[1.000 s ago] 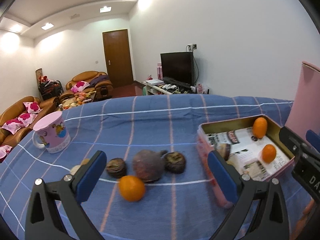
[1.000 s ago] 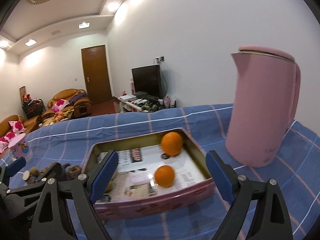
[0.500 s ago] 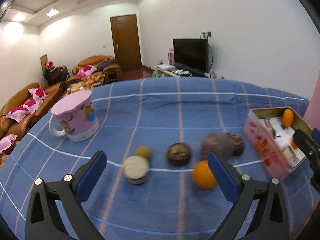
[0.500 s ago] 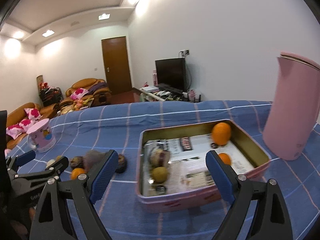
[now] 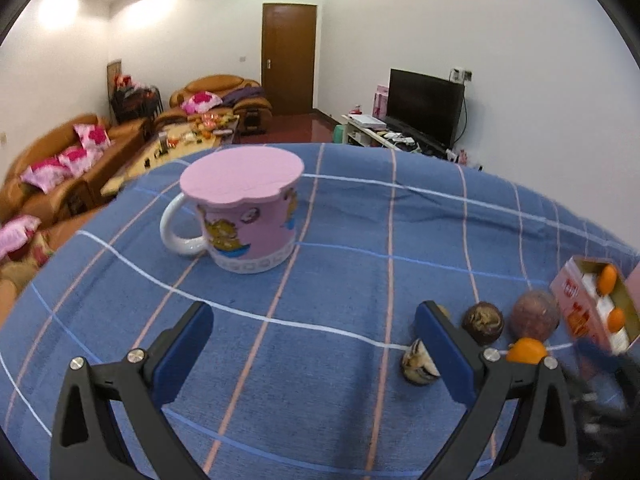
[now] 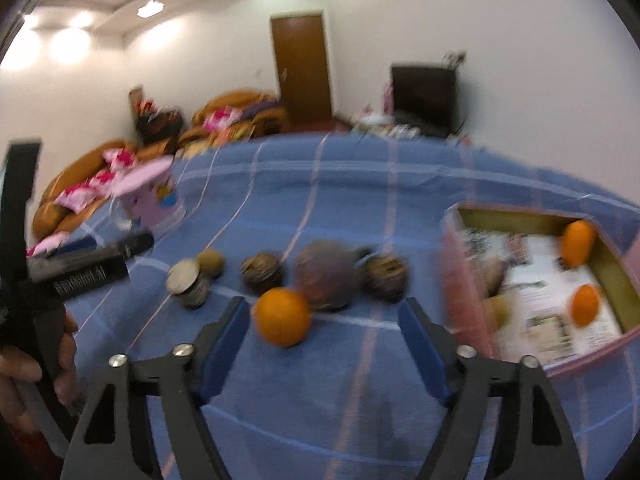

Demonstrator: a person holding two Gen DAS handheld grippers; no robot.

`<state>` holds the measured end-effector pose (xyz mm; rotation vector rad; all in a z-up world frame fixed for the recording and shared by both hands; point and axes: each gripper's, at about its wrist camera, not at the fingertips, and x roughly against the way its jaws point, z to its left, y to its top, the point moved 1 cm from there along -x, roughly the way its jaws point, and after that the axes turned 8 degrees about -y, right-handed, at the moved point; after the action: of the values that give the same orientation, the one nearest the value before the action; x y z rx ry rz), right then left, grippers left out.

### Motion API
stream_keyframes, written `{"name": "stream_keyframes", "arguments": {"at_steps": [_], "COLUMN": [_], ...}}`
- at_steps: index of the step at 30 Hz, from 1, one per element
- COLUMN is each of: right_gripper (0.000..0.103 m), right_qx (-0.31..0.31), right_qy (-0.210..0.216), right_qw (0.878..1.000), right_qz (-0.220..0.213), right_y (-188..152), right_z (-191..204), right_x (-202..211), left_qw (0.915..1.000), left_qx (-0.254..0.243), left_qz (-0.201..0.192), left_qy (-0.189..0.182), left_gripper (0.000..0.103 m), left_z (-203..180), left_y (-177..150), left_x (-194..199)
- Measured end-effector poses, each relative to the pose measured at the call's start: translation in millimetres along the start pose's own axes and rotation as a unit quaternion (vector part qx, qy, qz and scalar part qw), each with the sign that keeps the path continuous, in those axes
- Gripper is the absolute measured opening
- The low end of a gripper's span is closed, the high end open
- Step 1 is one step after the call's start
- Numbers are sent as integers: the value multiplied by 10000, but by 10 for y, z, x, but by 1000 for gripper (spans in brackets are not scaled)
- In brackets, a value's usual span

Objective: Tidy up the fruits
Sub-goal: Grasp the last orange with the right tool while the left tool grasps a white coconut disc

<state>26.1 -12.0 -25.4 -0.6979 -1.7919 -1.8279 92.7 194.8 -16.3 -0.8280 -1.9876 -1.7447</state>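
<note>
Between the blue pads of the right gripper (image 6: 324, 344) lies only striped blue cloth; its jaws are closing, with nothing held, and an orange (image 6: 282, 317) sits just beyond the left pad, apart from it. Behind that orange a row of fruit runs across the worktop (image 6: 340, 400): a large dull purple fruit (image 6: 326, 276) in the middle, a dark brown round one (image 6: 262, 272) to its left, another dark brown one (image 6: 386, 278) to its right, and further left a pale striped fruit (image 6: 188, 282) with a small yellowish one (image 6: 210, 262) just behind it. To the right stands a pink tin box (image 6: 472, 280), lined with printed paper, holding two oranges (image 6: 577, 242) near its far side and two more fruits at its near left corner, too blurred to name.

Over on the left, the left gripper (image 5: 314, 350) has its jaws wide apart with nothing between them but cloth. The pale striped fruit sits just beside its right pad. Ahead of the jaws stands a pink mug (image 5: 246, 216) with a flat pink lid and a white handle, well apart from the fruit row. A hand (image 6: 36, 364) grips that tool's handle at the left edge of the right view. Sofas, a door and a television fill the room behind.
</note>
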Motion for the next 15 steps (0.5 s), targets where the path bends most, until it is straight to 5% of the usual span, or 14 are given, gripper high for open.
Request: {"name": "stream_keyframes", "arguments": {"at_steps": [6, 11, 13, 15], "right_gripper": [59, 57, 36, 36], "right_qx": [-273, -275, -225, -221], "right_qy": [246, 387, 371, 452], "right_qw": [9969, 9955, 9957, 9953], "right_qz": [691, 821, 824, 831], "right_y": [-34, -34, -36, -30], "right_z": [132, 223, 247, 261], "right_x": [-305, -396, -398, -410], "left_qw": [9992, 9970, 9955, 9940], "left_qx": [-40, -549, -667, -760], "left_qz": [126, 227, 313, 393], "left_qy": [-371, -499, -603, -682], "left_gripper": [103, 103, 103, 103], "left_z": [-45, -270, -328, -371], "left_y": [9, -40, -67, -81], "left_x": [-21, -20, -38, -65]}}
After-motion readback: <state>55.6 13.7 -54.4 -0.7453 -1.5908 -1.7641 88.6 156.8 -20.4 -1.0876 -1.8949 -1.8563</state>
